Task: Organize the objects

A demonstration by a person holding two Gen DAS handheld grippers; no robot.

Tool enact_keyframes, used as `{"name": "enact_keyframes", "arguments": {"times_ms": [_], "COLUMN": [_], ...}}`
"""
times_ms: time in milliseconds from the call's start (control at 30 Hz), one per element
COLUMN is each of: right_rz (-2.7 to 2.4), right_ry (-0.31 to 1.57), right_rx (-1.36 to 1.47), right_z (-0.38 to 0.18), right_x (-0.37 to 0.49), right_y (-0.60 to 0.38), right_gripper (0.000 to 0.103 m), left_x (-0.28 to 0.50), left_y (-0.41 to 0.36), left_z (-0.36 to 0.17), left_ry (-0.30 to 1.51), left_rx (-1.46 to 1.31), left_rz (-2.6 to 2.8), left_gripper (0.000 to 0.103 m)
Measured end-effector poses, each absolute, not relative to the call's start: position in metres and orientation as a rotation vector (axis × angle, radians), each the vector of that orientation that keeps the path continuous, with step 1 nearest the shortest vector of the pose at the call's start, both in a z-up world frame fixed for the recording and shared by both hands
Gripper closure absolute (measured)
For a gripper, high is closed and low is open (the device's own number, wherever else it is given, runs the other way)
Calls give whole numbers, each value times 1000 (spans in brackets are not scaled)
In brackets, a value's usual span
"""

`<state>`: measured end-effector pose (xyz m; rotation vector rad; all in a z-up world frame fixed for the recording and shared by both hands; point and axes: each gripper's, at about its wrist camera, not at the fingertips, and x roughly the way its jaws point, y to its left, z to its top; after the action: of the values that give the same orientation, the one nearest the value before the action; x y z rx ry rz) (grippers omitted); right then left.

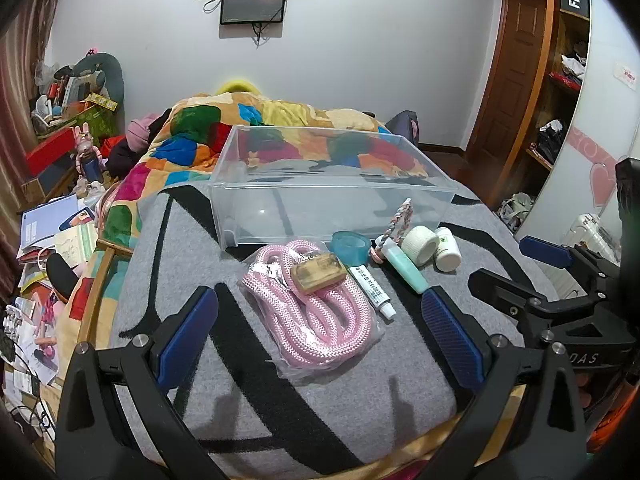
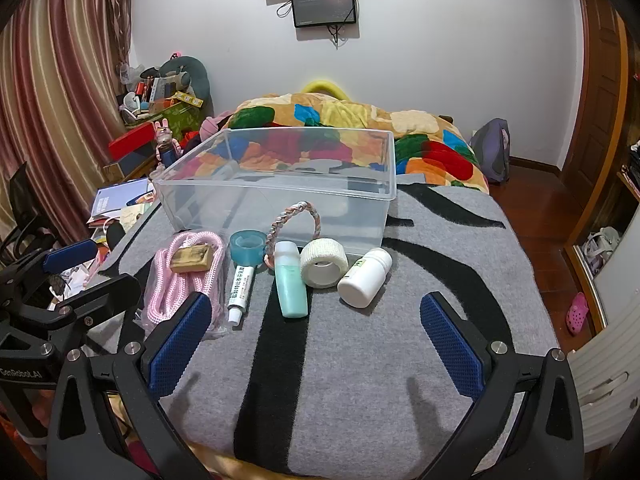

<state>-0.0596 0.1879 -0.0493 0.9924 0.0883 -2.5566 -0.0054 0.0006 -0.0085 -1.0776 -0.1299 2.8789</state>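
Note:
A clear plastic bin (image 1: 332,216) (image 2: 280,204) stands empty on a grey blanket. In front of it lie a bagged pink rope (image 1: 316,312) (image 2: 188,276) with a tan block (image 1: 318,272) (image 2: 191,258) on it, a blue tape roll (image 1: 351,245) (image 2: 248,246), a white ointment tube (image 1: 372,290) (image 2: 241,288), a green tube (image 1: 402,260) (image 2: 291,284), a braided bracelet (image 1: 400,220) (image 2: 294,216), a white bandage roll (image 1: 420,245) (image 2: 323,263) and a white bottle (image 1: 448,249) (image 2: 365,278). My left gripper (image 1: 320,332) is open around the rope. My right gripper (image 2: 316,332) is open and empty before the items.
A colourful quilt (image 1: 280,120) (image 2: 420,132) lies behind the bin. Clutter and papers (image 1: 48,224) crowd the floor at the left. A wardrobe and shelves (image 1: 560,100) stand at the right. The blanket's near edge (image 2: 320,456) is just below the grippers.

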Motion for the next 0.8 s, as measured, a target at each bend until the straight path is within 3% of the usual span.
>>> {"name": "enact_keyframes", "arguments": {"times_ms": [800], "right_rz": [-2550], "right_ry": [91], "right_rx": [999], "right_z": [-49], "right_x": [-59], "right_y": [187], "right_gripper": [0], "left_x": [-5], "left_y": [0], "left_z": [-9], "left_ry": [-136], "left_rx": [-1084], "left_rz": [2875], "left_gripper": [0]}}
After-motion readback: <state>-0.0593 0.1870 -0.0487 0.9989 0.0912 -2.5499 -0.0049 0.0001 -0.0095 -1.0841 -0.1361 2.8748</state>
